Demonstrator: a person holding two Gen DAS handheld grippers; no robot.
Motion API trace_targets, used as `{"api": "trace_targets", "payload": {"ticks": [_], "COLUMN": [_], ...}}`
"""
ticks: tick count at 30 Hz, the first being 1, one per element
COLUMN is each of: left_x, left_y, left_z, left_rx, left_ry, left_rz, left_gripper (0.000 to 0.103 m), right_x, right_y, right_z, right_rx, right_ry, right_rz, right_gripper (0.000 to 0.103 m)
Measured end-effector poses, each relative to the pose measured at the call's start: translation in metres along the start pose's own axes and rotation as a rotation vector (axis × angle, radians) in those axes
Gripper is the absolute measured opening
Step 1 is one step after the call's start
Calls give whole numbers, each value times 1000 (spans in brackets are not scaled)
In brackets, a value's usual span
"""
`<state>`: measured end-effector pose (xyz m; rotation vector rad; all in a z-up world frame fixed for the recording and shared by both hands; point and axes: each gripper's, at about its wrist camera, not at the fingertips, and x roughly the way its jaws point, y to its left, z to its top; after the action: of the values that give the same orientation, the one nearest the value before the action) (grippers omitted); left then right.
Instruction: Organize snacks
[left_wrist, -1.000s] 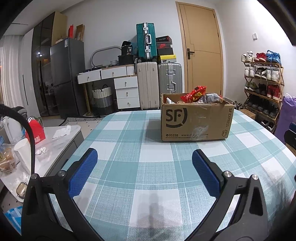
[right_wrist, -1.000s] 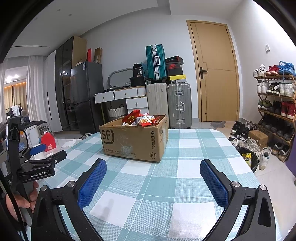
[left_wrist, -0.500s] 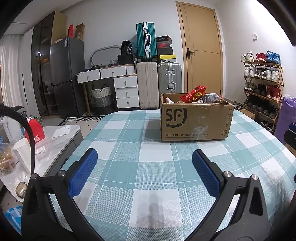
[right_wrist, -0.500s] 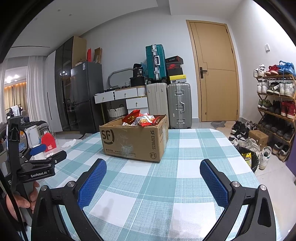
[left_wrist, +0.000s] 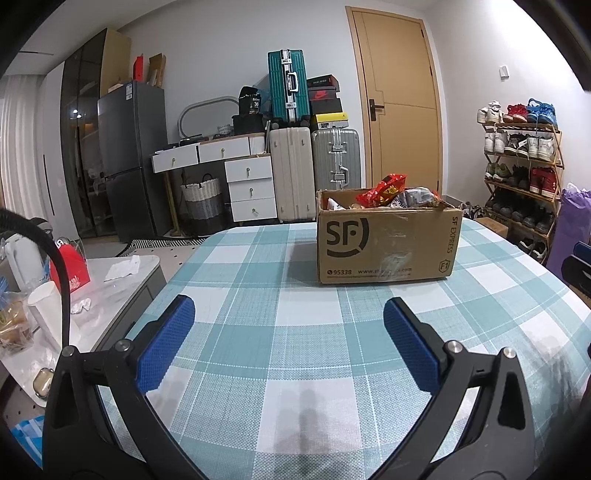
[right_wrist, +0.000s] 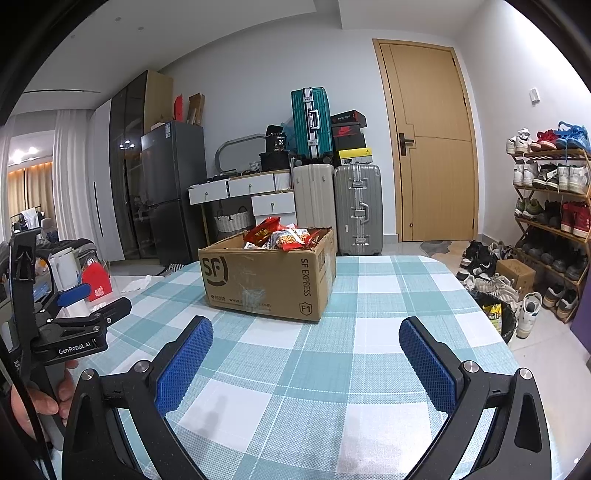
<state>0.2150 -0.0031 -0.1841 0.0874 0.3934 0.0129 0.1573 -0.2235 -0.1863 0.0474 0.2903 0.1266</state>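
Observation:
A brown SF Express cardboard box (left_wrist: 388, 243) stands on the teal checked tablecloth (left_wrist: 280, 332), filled with snack packets, a red one (left_wrist: 384, 190) on top. The box also shows in the right wrist view (right_wrist: 266, 280) with red packets (right_wrist: 280, 236) inside. My left gripper (left_wrist: 288, 317) is open and empty, low over the cloth, well short of the box. My right gripper (right_wrist: 306, 339) is open and empty, also short of the box. The left gripper shows at the left edge of the right wrist view (right_wrist: 74, 317), held by a hand.
A low white side table (left_wrist: 110, 273) with a red bag, a paper cup and clutter stands left of the table. A shoe rack (right_wrist: 550, 221), loose shoes and a bin (right_wrist: 495, 314) lie to the right. Suitcases, drawers and a fridge line the back wall.

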Motion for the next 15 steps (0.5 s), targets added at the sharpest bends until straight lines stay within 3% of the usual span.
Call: {"api": "trace_targets", "payload": {"ticks": [15], "left_x": [-3], "left_y": [1], "left_z": [0], "left_rx": [-2], "left_ry": [-5], "left_rz": [9], "left_gripper": [102], "right_x": [1], "right_y": [0], "right_z": [0], "right_rx": [1], "right_ry": [0], "right_rz": [2], "right_gripper": [103]}}
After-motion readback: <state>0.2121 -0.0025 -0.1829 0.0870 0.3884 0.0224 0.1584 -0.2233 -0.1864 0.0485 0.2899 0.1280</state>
